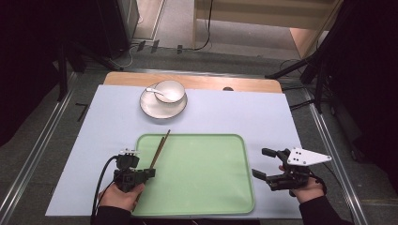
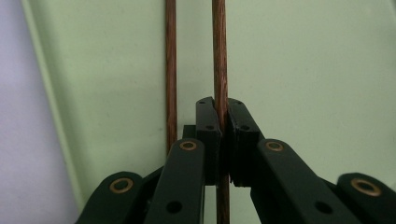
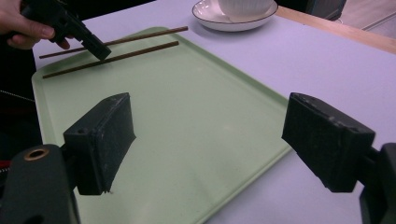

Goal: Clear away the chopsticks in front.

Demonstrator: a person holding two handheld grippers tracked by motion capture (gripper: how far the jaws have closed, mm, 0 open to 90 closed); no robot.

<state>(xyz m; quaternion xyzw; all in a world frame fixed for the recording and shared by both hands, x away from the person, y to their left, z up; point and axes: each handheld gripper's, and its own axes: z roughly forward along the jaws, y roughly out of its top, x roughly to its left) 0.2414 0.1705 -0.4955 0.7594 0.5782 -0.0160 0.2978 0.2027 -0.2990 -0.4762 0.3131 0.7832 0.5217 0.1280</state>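
Two brown wooden chopsticks [image 1: 160, 147] lie along the left side of the green tray [image 1: 206, 187]. My left gripper [image 2: 220, 105] is shut on one chopstick [image 2: 220, 56] low over the tray, while the other chopstick [image 2: 171, 70] lies free just beside it. In the high view the left gripper [image 1: 149, 172] sits at the tray's near left edge. My right gripper [image 1: 259, 162] hovers at the tray's right edge. In its own view the right gripper [image 3: 210, 135] stands wide open with nothing between its pads [image 3: 100, 140], and the chopsticks [image 3: 112, 58] show farther off.
A white bowl [image 1: 170, 90] with a white spoon [image 1: 154, 91] rests on a white plate [image 1: 159, 110] behind the tray. A pale blue mat [image 1: 263, 117] covers the wooden table [image 1: 211, 82]. Metal rails and dark stands flank the table.
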